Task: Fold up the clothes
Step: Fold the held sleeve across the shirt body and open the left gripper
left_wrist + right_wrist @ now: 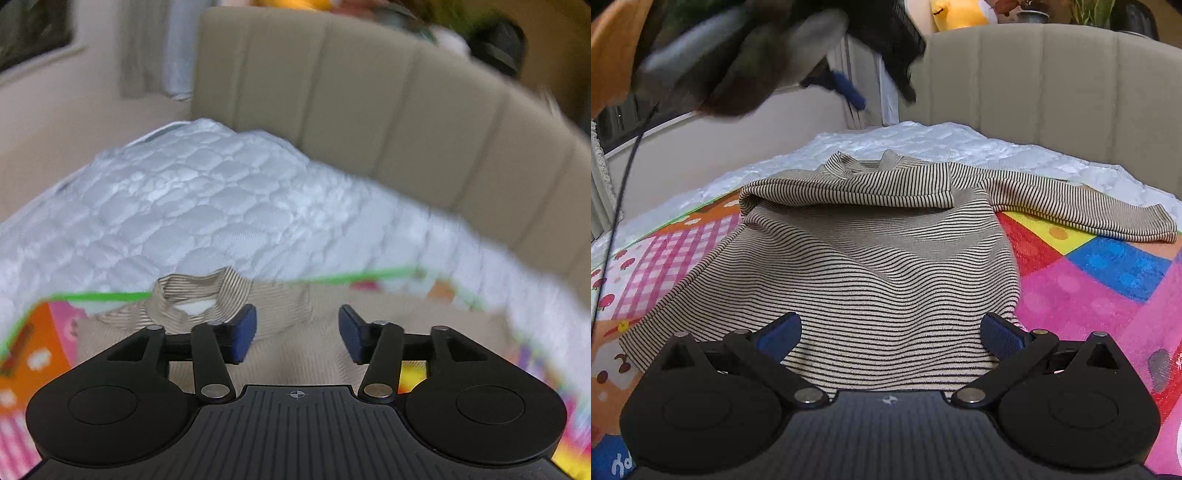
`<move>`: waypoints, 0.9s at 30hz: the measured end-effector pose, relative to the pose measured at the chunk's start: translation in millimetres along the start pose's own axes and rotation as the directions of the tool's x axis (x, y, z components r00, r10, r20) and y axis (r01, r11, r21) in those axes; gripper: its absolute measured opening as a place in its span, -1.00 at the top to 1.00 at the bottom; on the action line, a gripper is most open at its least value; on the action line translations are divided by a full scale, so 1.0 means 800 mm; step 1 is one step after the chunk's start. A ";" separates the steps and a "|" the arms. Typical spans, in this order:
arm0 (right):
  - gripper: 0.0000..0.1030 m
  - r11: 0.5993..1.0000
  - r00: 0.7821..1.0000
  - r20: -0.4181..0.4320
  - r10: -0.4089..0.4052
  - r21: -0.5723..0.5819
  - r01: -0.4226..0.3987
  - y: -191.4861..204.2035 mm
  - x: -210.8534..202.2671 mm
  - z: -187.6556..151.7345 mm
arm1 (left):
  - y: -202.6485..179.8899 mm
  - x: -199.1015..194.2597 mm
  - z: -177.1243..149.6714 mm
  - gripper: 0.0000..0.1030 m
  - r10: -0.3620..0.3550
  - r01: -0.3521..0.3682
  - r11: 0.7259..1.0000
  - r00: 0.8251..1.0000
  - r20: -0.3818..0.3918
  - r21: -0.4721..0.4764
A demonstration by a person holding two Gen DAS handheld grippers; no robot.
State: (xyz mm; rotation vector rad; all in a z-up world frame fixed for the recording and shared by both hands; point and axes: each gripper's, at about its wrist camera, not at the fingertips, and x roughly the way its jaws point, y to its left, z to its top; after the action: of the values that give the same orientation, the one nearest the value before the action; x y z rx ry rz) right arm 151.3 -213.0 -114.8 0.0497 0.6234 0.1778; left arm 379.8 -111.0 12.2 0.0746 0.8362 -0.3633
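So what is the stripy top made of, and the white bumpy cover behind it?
The striped top looks like soft ribbed knit, matte; fine dark stripes ripple over its folds. The white cover looks like quilted fabric with a slight sheen; stitched, puffy cells show. Exact fibres can't be told.

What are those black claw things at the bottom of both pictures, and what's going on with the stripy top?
Each claw is a hand-held two-finger gripper with a camera on it, so each picture looks forward along one pair of fingers. One shows the left gripper, the other the right gripper. Both are open and hold nothing. A striped sweater lies on a colourful play mat spread over a white quilted mattress. One sleeve is folded across the chest; the other sleeve lies spread out to the side. A padded beige headboard stands behind.
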 end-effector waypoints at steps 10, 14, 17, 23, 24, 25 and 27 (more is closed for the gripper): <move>-1.00 1.000 1.000 -0.006 -0.001 0.007 0.001 0.000 0.002 0.000 | -0.065 0.077 -0.105 -0.41 0.140 -0.078 0.849 0.987 -0.080 0.523; -1.00 1.000 1.000 -0.012 0.005 0.020 -0.005 -0.003 0.004 0.000 | -0.070 0.102 -0.114 0.20 0.213 -0.155 0.841 0.975 -0.054 0.518; -1.00 0.999 1.000 -0.018 0.011 0.032 -0.010 -0.005 0.006 0.001 | -0.061 0.099 -0.093 0.80 0.257 -0.236 0.871 0.966 0.009 0.431; -1.00 0.999 0.999 -0.032 0.018 0.045 -0.017 -0.004 0.012 0.002 | -0.037 0.063 -0.036 0.81 0.306 -0.340 0.909 0.937 0.166 0.242; -1.00 0.999 0.999 -0.033 0.018 0.045 -0.016 -0.003 0.012 0.002 | -0.035 0.065 -0.035 0.80 0.293 -0.320 0.917 0.945 0.142 0.237; -1.00 0.999 0.999 -0.031 0.018 0.045 -0.016 -0.003 0.012 0.002 | -0.035 0.069 -0.037 0.74 0.276 -0.295 0.926 0.955 0.108 0.236; -1.00 0.999 0.999 -0.028 0.018 0.045 -0.016 -0.004 0.010 0.001 | -0.033 0.080 -0.045 0.43 0.222 -0.220 0.953 0.975 0.014 0.210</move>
State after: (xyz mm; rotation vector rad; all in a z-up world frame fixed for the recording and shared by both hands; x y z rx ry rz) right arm 158.9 -214.4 -119.1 0.0958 0.6556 0.1811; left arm 384.0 -146.7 -57.2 0.3654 0.7873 -0.2393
